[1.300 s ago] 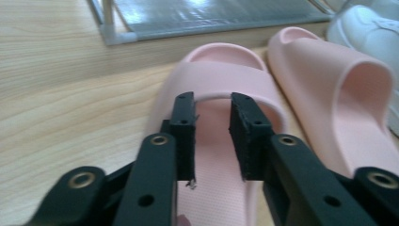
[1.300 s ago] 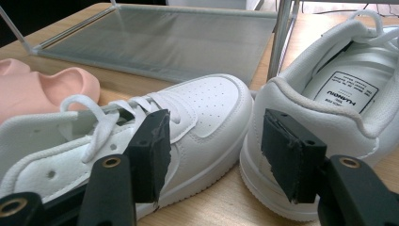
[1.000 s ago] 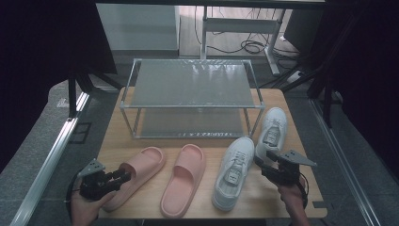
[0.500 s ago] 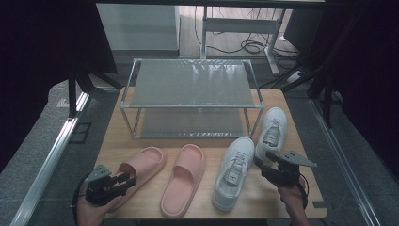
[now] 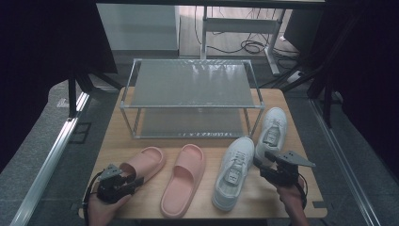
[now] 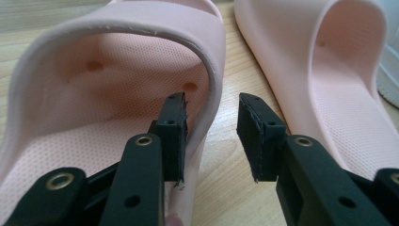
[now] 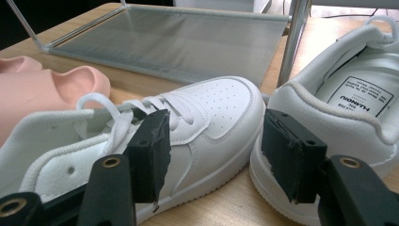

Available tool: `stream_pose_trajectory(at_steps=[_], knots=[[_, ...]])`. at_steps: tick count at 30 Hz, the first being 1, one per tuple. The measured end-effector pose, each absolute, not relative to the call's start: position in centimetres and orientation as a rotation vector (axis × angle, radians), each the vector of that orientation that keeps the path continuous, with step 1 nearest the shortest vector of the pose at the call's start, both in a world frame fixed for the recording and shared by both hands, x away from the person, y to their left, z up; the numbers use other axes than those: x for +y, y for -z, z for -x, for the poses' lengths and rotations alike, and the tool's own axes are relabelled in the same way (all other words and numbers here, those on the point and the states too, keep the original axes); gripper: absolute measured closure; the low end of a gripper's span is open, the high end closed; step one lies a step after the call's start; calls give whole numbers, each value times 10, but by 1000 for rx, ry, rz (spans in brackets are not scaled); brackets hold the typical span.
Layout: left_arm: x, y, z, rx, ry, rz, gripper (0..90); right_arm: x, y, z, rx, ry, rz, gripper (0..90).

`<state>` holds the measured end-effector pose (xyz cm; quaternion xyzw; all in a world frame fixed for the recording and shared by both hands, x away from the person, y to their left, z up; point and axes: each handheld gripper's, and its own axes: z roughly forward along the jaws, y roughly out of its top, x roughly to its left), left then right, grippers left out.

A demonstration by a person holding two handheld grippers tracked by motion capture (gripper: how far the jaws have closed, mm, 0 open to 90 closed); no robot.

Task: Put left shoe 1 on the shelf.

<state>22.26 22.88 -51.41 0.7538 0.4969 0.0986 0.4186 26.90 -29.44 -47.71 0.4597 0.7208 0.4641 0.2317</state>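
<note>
Since a second ago my left gripper (image 5: 136, 181) has slid inward along the near table edge to the heel of the left pink slipper (image 5: 141, 163); my right gripper (image 5: 265, 165) has held its place. In the left gripper view the jaws stand apart, one inside the slipper's heel opening, the other outside over bare wood, with the side wall between them and not yet pinched. Just beside it lies the second pink slipper (image 6: 339, 89), with a narrow strip of table between the two. My right gripper gapes open and empty, low between the two white sneakers (image 7: 197, 122), which nearly touch ahead of it. Little table (image 5: 263, 207) is left at the near edge. Farther off, the metal shoe rack (image 5: 190, 84) stands across the table, its lower shelf open toward the shoes.
</note>
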Motion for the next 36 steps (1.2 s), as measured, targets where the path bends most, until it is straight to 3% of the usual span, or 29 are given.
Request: stream_pose_trajectory(at_steps=[5,10,16,36], knots=[[223,517,-230,1247,-260,-1909,663,-295,477,-267,1978,-1279,-1266,427],[219,519,-235,1239,-284,-1923,785,-296,475,-266,1971,-1278,-1261,427],[209,508,-237,1232,-374,-1969,843,-294,474,-267,1979,-1283,-1254,427],[201,471,-270,1183,-353,-1897,848,-295,472,-266,1970,-1289,-1252,427]])
